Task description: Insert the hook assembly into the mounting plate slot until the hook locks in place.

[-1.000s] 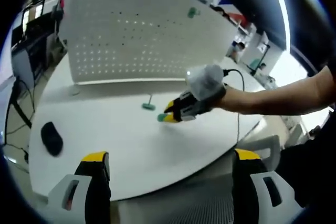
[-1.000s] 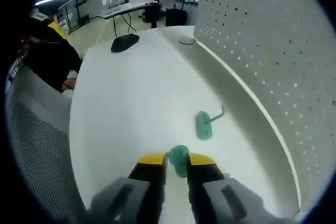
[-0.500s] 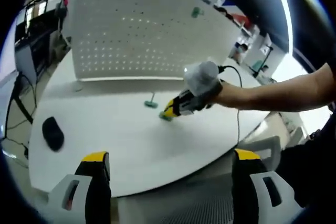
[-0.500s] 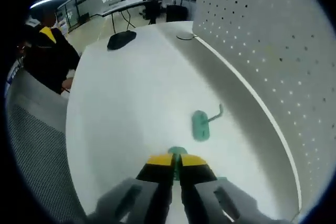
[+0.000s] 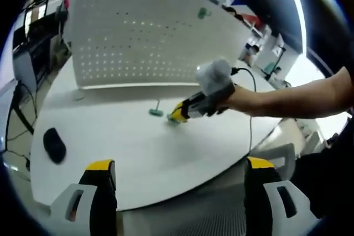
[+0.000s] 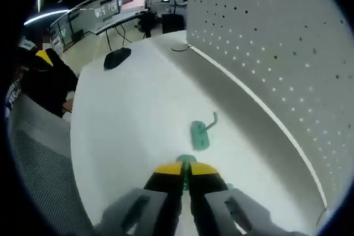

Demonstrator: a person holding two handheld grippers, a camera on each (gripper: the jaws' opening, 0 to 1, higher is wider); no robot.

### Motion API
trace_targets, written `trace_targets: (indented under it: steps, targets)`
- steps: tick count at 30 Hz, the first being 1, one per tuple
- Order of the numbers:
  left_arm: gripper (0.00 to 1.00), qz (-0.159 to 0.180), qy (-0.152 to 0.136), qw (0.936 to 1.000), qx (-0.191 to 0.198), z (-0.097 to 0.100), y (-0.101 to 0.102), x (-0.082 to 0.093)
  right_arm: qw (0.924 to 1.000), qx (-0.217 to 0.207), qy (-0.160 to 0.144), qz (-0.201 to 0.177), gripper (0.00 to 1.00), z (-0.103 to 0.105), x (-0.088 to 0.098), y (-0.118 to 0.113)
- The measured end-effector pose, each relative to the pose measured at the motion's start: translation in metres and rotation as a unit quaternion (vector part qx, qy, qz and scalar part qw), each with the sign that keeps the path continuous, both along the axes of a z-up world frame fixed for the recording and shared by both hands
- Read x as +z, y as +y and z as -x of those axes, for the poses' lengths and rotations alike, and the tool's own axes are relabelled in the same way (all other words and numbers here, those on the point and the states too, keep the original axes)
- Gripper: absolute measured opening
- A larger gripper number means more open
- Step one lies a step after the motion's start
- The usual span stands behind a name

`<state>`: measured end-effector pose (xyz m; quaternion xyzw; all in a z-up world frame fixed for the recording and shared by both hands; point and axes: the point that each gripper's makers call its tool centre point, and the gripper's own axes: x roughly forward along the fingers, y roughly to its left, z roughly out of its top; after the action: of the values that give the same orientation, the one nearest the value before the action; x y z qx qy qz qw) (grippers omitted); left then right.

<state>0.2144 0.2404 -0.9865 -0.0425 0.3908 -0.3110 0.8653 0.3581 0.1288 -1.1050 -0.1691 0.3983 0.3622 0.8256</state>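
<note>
The white perforated mounting plate (image 5: 138, 31) stands upright at the back of the round white table (image 5: 138, 153), and one green hook (image 5: 203, 12) hangs high on it. My right gripper (image 6: 186, 168) is shut on a green hook assembly (image 6: 187, 160) just above the tabletop; the left gripper view shows that gripper (image 5: 178, 115) in a person's hand. A second green hook (image 6: 199, 134) lies flat on the table just beyond it, in front of the plate (image 6: 276, 48). My left gripper (image 5: 180, 163) hangs open over the near table edge, holding nothing.
A black mouse (image 5: 54, 145) lies at the table's left, also seen far off in the right gripper view (image 6: 117, 57). A thin cable (image 5: 251, 89) trails behind the hand. A person in dark clothes (image 6: 41, 75) stands past the table's edge. Office desks fill the background.
My right gripper's jaws closed fully on the green hook assembly, from slightly apart a second ago. It has shifted a little toward the plate. The left gripper stays put.
</note>
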Motion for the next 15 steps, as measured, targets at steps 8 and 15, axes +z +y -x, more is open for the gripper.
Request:
trace_targets:
  steps: [8,15]
  targets:
    - [0.99,-0.003,-0.014,0.9999,-0.002,-0.01,-0.001,0.008,0.9943,-0.06,-0.005,-0.088,0.0,-0.007,0.031,-0.002]
    - [0.98,-0.004,-0.032,0.9995,-0.004,-0.027,-0.006,0.018,0.9847,-0.096,-0.035,-0.141,0.0,-0.006,0.073,-0.011]
